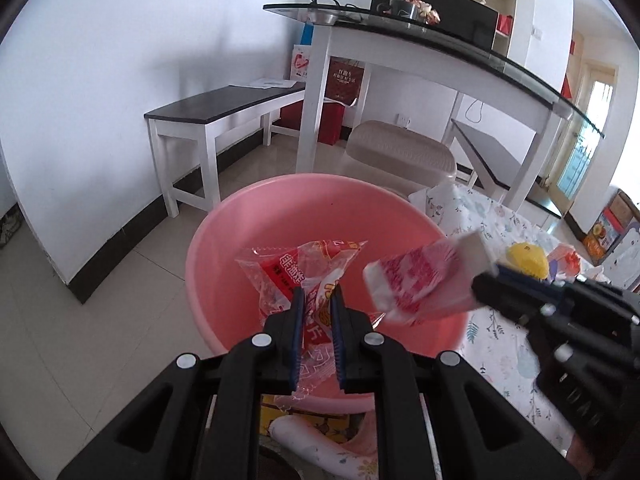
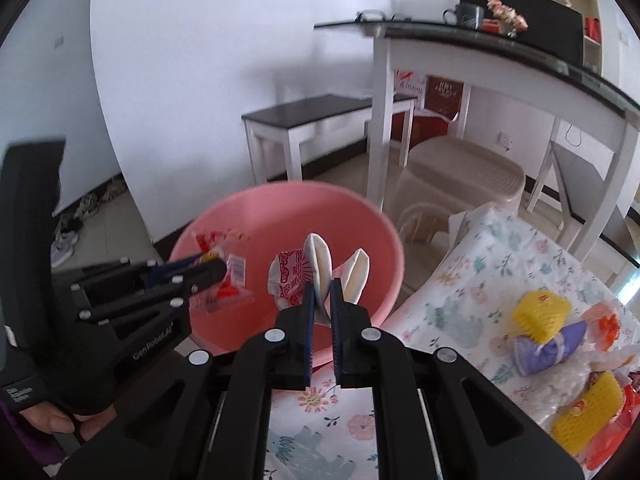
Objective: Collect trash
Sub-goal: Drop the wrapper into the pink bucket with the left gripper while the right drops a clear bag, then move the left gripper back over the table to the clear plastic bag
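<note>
A: Status? Both tools over the pink basin?
B: Yes. Left tool clamps clear wrapper, right tool clamps white packet, both above the basin for dropping.

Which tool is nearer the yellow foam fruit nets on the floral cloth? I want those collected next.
Right. The right tool, shut on a white-and-red wrapper, sits beside the yellow foam fruit nets; the left tool is across the pink plastic basin.
</note>
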Tool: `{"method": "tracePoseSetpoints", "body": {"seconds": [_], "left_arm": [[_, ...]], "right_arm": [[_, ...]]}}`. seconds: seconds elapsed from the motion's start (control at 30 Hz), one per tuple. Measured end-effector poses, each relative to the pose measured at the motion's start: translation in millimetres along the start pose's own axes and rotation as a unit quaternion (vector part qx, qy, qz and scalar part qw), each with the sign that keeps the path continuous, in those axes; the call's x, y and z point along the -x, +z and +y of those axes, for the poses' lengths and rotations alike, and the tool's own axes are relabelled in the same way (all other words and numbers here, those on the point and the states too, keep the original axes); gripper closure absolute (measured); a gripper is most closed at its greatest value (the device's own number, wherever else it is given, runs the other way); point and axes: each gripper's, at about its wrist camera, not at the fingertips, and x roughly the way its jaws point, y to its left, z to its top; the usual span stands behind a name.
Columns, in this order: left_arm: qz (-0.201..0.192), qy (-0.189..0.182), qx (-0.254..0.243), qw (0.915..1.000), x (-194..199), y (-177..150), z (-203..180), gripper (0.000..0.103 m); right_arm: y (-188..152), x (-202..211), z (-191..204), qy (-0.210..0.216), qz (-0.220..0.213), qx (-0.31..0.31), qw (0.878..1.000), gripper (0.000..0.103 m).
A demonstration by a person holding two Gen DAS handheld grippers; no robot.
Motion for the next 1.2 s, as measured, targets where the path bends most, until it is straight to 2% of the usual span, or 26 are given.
{"method": "tracePoseSetpoints", "body": {"seconds": [0.3, 0.43, 0.53, 0.57, 0.7, 0.87, 1.0, 1.2], "left_arm": [[0.023, -0.012, -0.012, 0.9996, -19, -1, -14, 0.089], [0.027, -0.015, -0.011, 0.9995, -23, -4, -14, 0.081], [0.024, -0.013, -0.010, 0.9996, -22, -4, -14, 0.063], [0.021, -0.013, -0.010, 0.9996, -20, -3, -14, 0.062], [0.014, -0.012, -0.009, 0.9998, -15, -3, -13, 0.061], [0.008, -0.009, 0.000, 0.9999, -8, -2, -9, 0.060], [0.001, -0.013, -0.001, 0.9999, 2, -1, -12, 0.060], [-0.020, -0.033, -0.013, 0.9992, 23, 1, -27, 0.060]], "right_arm": [[-9, -14, 1, 0.007, 0.024, 0.005, 1.000, 0.095], [-11, -20, -2, 0.017, 0.037, 0.000, 0.999, 0.095], [-12, -22, -3, 0.030, 0.044, -0.007, 0.999, 0.095], [-12, -22, -3, 0.033, 0.044, -0.008, 0.998, 0.095], [-12, -20, -4, 0.039, 0.041, -0.008, 0.998, 0.093], [-12, -14, -8, 0.044, 0.034, -0.015, 0.998, 0.081], [-12, -4, -10, 0.041, 0.021, -0.017, 0.999, 0.080], [-18, 22, -16, 0.016, -0.005, -0.017, 1.000, 0.080]]}}
